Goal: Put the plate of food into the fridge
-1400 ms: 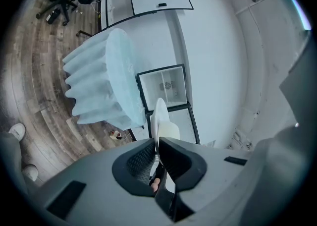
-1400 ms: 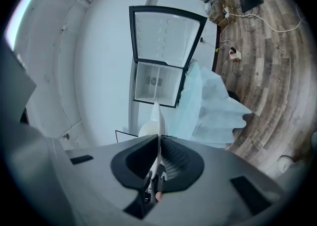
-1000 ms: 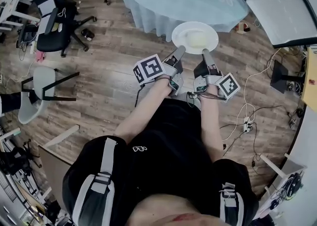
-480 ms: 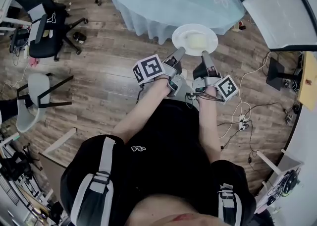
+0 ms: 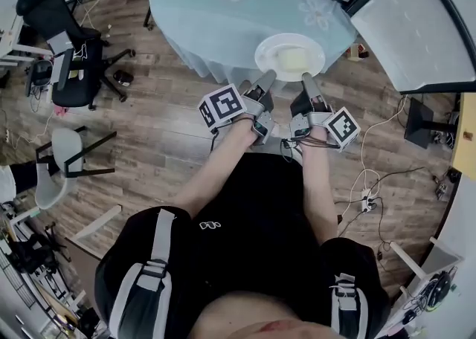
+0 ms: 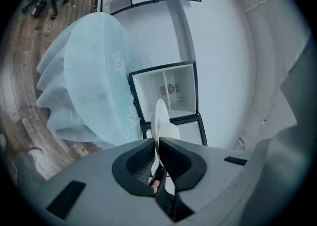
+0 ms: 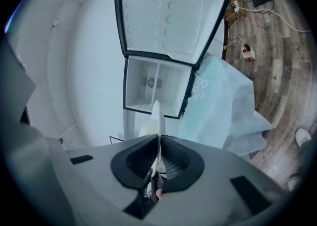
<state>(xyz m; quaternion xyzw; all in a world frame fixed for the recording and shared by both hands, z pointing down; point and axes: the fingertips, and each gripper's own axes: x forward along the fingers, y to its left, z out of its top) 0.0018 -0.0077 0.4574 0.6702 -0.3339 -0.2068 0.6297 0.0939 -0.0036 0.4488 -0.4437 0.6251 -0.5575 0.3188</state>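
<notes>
Plate (image 5: 266, 51) by draped table (image 5: 216, 18), wood floor (image 5: 163, 137), open fridge (image 7: 148, 91)

both your arms reach forward, right gripper (image 5: 306, 80) pinching the plate (image 5: 268, 46) rim, left gripper (image 5: 265, 77) jaws opening slightly around it.

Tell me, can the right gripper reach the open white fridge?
Probably yes: the white fridge stands open straight ahead of the right gripper, and the blue-clothed round table sits beside the path.
</notes>
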